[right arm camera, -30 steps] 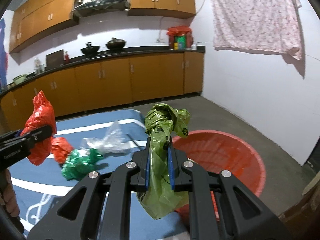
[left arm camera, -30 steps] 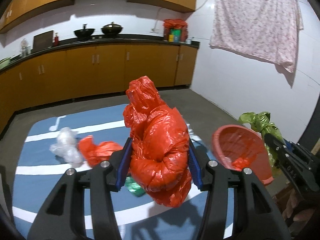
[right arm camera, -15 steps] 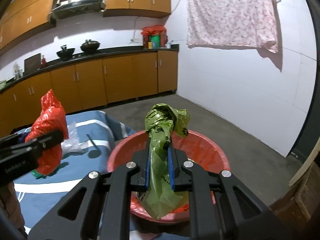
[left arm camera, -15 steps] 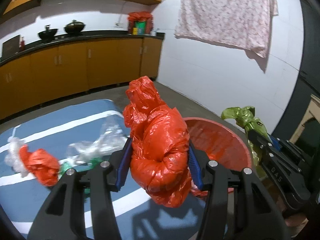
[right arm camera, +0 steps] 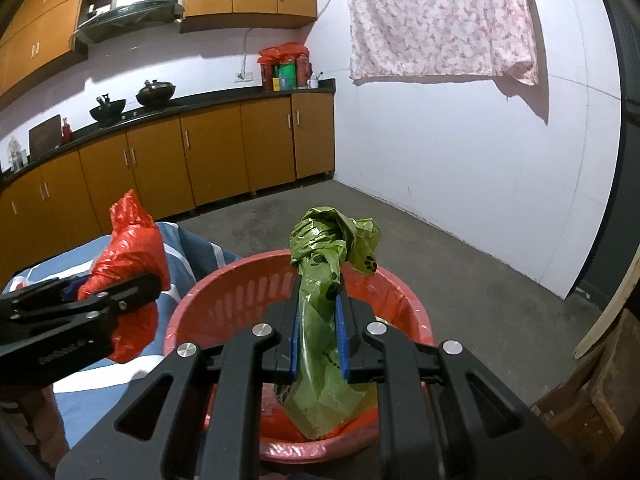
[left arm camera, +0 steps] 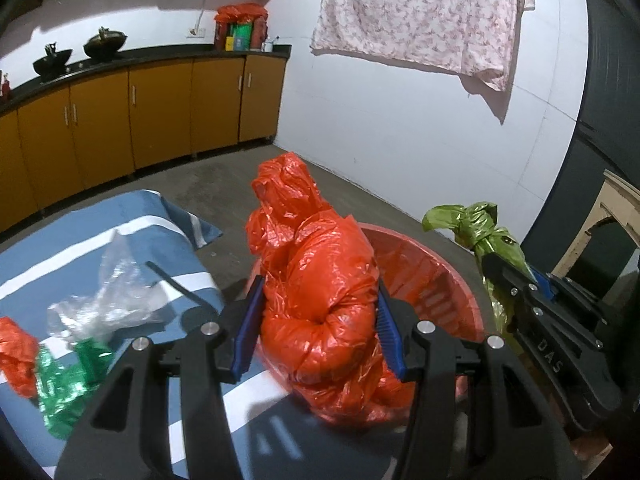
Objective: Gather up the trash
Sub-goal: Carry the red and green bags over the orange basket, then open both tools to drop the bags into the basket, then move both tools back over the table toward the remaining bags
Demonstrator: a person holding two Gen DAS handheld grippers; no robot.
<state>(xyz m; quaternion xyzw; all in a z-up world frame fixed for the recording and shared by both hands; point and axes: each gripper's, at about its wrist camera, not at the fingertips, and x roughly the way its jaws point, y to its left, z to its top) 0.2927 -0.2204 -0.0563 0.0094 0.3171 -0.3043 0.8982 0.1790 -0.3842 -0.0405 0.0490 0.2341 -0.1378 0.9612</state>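
My left gripper (left arm camera: 318, 312) is shut on a crumpled red plastic bag (left arm camera: 316, 280) and holds it over the near rim of the red basket (left arm camera: 436, 268). My right gripper (right arm camera: 319, 324) is shut on a knotted olive-green bag (right arm camera: 324, 280) and holds it above the red basket (right arm camera: 248, 280). The right gripper with the green bag also shows at the right of the left wrist view (left arm camera: 492, 240). The left gripper with the red bag shows at the left of the right wrist view (right arm camera: 132, 256).
On the blue striped cloth (left arm camera: 52, 240) lie a clear plastic bag (left arm camera: 108, 296), a green bag (left arm camera: 68, 384) and a red bag (left arm camera: 16, 356). Orange kitchen cabinets (right arm camera: 208, 156) line the back wall. A wooden crate (right arm camera: 596, 396) stands at the right.
Both grippers have swung right from over the blue cloth to over the red basket, each still holding its bag. The basket now fills the lower middle of both views.
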